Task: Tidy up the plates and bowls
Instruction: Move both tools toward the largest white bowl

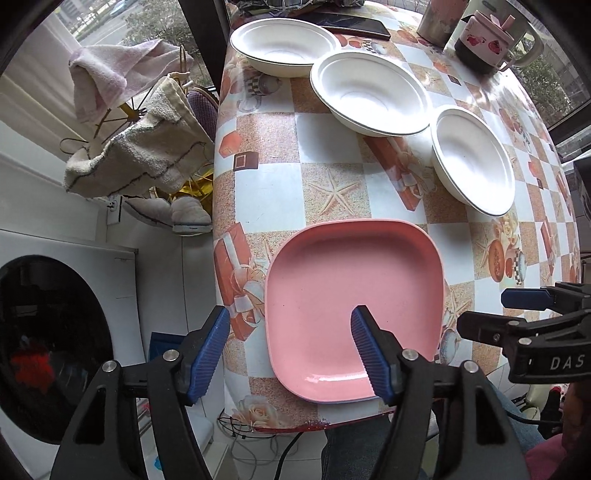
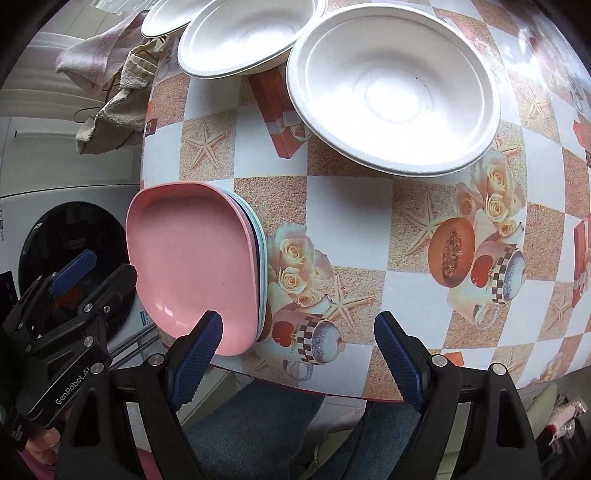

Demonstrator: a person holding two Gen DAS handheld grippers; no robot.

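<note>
A pink square plate [image 1: 351, 288] tops a small stack of plates at the table's near edge; the stack's blue and white rims show in the right wrist view [image 2: 192, 258]. Three white bowls [image 1: 284, 44] [image 1: 369, 92] [image 1: 472, 158] sit in a diagonal row behind it; the nearest bowl [image 2: 395, 88] fills the right wrist view. My left gripper [image 1: 291, 350] is open and empty, its right finger [image 1: 369, 350] over the plate's near edge. My right gripper [image 2: 299, 350] is open and empty above the table edge, right of the stack.
The table [image 1: 266, 184] has a checkered patterned cloth. A phone [image 1: 354, 24], a metal cup [image 1: 439, 18] and a pink lidded mug [image 1: 484, 40] stand at the far end. Towels on a rack [image 1: 140, 155] and a washing machine [image 1: 55, 332] are left of the table.
</note>
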